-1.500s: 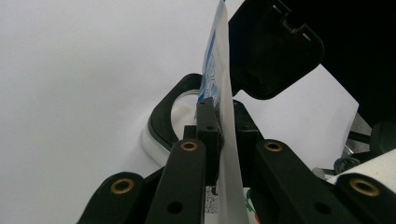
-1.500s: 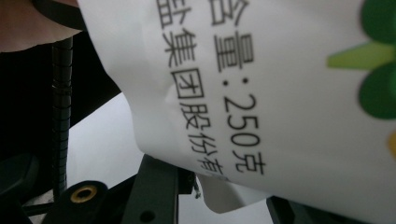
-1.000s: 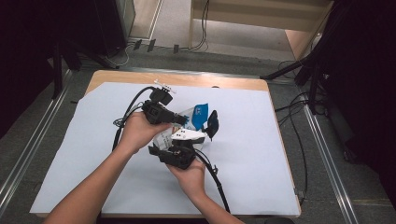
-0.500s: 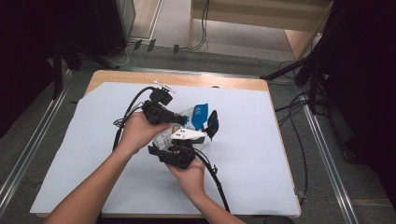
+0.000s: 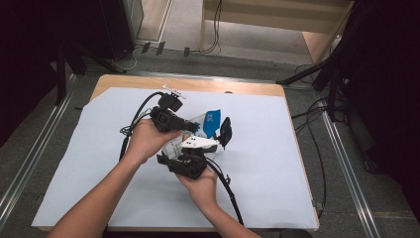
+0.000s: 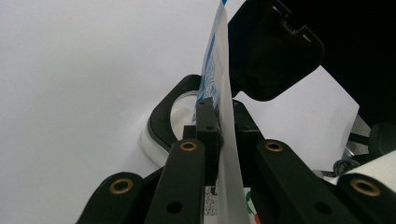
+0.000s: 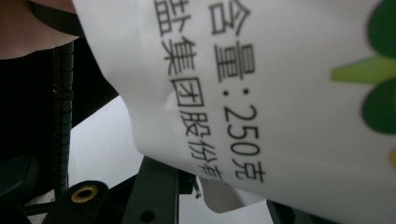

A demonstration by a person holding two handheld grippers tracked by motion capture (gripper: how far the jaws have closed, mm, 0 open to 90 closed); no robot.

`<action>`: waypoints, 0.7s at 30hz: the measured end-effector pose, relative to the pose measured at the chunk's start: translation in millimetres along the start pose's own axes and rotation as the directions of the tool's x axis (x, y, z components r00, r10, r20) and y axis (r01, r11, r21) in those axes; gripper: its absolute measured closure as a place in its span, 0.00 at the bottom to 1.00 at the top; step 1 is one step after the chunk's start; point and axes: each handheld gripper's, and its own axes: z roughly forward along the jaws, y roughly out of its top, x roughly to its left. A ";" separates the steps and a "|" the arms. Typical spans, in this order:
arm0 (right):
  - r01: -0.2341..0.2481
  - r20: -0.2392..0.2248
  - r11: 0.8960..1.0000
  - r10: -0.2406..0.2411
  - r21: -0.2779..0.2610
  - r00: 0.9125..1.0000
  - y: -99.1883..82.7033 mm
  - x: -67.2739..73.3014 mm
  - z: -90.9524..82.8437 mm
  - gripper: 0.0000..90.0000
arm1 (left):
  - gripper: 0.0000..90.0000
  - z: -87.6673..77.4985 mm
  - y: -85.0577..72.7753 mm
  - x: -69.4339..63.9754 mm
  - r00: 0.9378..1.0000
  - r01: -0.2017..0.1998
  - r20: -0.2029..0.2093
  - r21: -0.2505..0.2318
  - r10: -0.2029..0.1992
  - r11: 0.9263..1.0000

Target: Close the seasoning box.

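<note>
A white and blue printed plastic pouch (image 5: pixel 205 130) is held above the table centre, clamped by the left gripper (image 5: pixel 194 127) at ten o'clock and the right gripper (image 5: pixel 197 148) at six. Opening appears underway; a steady opposing pull seems required next.

A white bag (image 7: pixel 261 93) with black print and green shapes hangs close above the black gripper (image 7: pixel 205 205).

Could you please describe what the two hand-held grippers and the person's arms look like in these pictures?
Both are black. The left claw has flat linkage bars with brass-coloured rivets and a thick black cable looping from its rear. The right claw carries a white plate on top and trails its own black cable. The forearms are bare, with no sleeves or gloves.
</note>
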 end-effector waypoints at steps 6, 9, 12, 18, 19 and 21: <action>0.003 0.001 1.000 -0.003 0.000 1.000 0.0 0.0 0.3 0.81 | 0.96 -0.1 0.0 0.3 1.000 0.005 0.001 -0.002 -0.005 1.000; 0.004 0.001 1.000 -0.004 0.001 1.000 0.0 0.0 0.1 0.81 | 0.96 0.2 0.1 0.1 1.000 0.004 -0.001 -0.003 -0.004 1.000; 0.003 0.001 1.000 -0.003 0.001 1.000 0.1 0.0 0.0 0.81 | 0.96 0.1 0.2 0.1 1.000 0.003 0.000 -0.004 -0.003 1.000; 0.002 0.006 1.000 -0.002 -0.004 1.000 0.5 -0.2 0.0 0.79 | 0.95 1.0 1.7 -0.2 1.000 0.003 -0.001 -0.001 -0.003 1.000; -0.001 0.007 1.000 0.001 -0.005 1.000 0.5 -0.3 0.0 0.79 | 0.95 1.3 2.4 0.0 1.000 0.000 -0.003 0.005 0.000 1.000; -0.003 0.005 1.000 0.003 -0.008 1.000 0.8 -0.9 -0.3 0.79 | 0.95 1.4 3.2 0.0 1.000 -0.002 -0.003 0.006 0.002 1.000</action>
